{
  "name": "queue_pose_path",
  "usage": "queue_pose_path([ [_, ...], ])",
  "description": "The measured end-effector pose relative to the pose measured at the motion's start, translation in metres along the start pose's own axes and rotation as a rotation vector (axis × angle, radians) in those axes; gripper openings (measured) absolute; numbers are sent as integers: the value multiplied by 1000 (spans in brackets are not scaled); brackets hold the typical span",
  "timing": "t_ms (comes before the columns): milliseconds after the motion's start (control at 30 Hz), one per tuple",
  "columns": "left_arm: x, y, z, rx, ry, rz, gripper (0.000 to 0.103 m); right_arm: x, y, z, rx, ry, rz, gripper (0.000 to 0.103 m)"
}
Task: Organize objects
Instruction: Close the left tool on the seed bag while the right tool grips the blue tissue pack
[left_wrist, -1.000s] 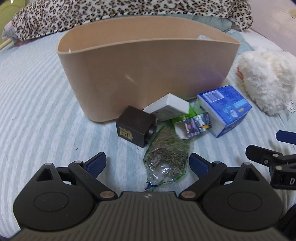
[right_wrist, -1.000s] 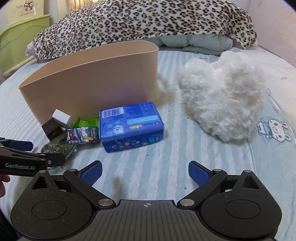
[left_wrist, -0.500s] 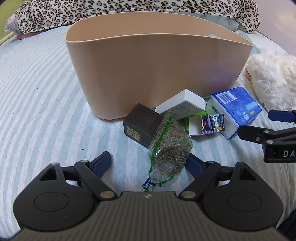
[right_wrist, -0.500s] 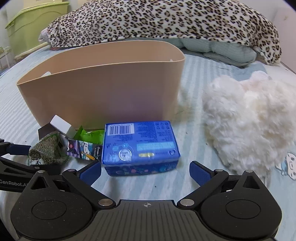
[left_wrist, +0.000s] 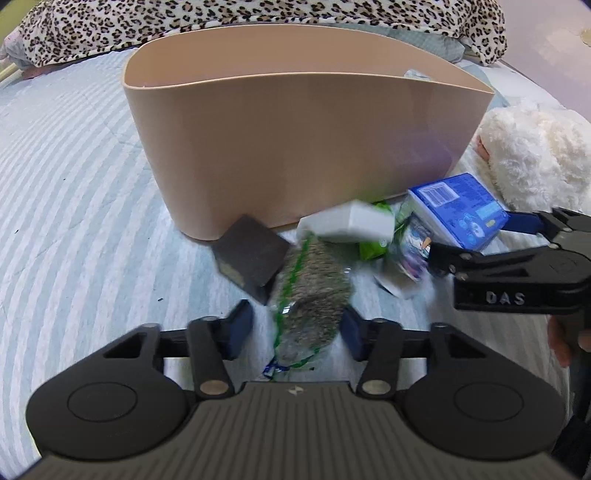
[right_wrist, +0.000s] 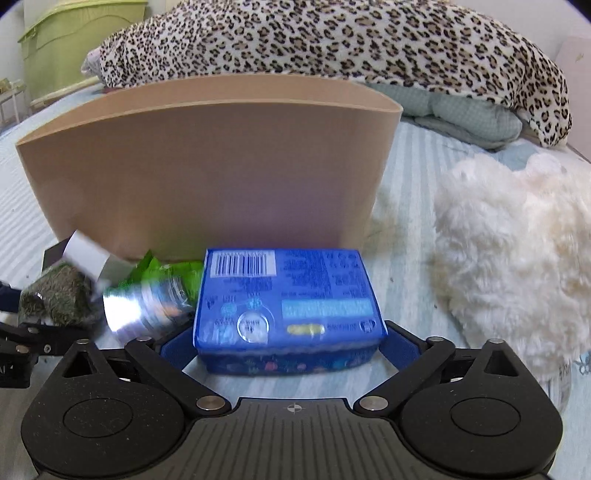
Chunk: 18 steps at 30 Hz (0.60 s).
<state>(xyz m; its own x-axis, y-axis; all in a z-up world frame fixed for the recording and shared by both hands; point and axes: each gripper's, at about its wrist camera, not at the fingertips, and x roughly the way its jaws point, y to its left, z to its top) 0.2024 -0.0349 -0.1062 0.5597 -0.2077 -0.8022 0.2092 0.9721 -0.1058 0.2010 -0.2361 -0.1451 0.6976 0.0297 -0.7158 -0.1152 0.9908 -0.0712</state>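
Herbs in a clear bag (left_wrist: 312, 291) lie between your left gripper (left_wrist: 295, 326) fingers, long axis pointing ahead toward the beige bin (left_wrist: 295, 147); the gripper is spread, not yet pinching. Your right gripper (right_wrist: 290, 345), also spread, straddles the blue pack (right_wrist: 288, 306) crosswise. Readable: "DAS" on the right gripper; pack print is blurred.

**Surface notes: bin, packs, bedding**

Beige bin (left_wrist: 295, 147): smooth matt plastic. Blue pack (right_wrist: 288, 306): glossy printed film. Herb bag (left_wrist: 314, 295): clear shiny plastic, coarse dry fill. Dark box (left_wrist: 255, 254): matt card. Bed sheet (left_wrist: 74, 184): striped woven cloth. Leopard blanket (right_wrist: 332, 40): soft plush. White plush (right_wrist: 517, 251): shaggy, fluffy.
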Motion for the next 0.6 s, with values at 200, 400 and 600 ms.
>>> queue_pose_path([
  [200,-5,1,-3,3,-6,-17,32,-7,-3,-5,35,-7,28,93],
  [400,-13,3,-7,-7,3,-85,19,-24,-7,-14,90,-12,19,92],
  [600,-21,3,-12,6,1,-91,17,-47,-16,-14,145,-42,23,92],
])
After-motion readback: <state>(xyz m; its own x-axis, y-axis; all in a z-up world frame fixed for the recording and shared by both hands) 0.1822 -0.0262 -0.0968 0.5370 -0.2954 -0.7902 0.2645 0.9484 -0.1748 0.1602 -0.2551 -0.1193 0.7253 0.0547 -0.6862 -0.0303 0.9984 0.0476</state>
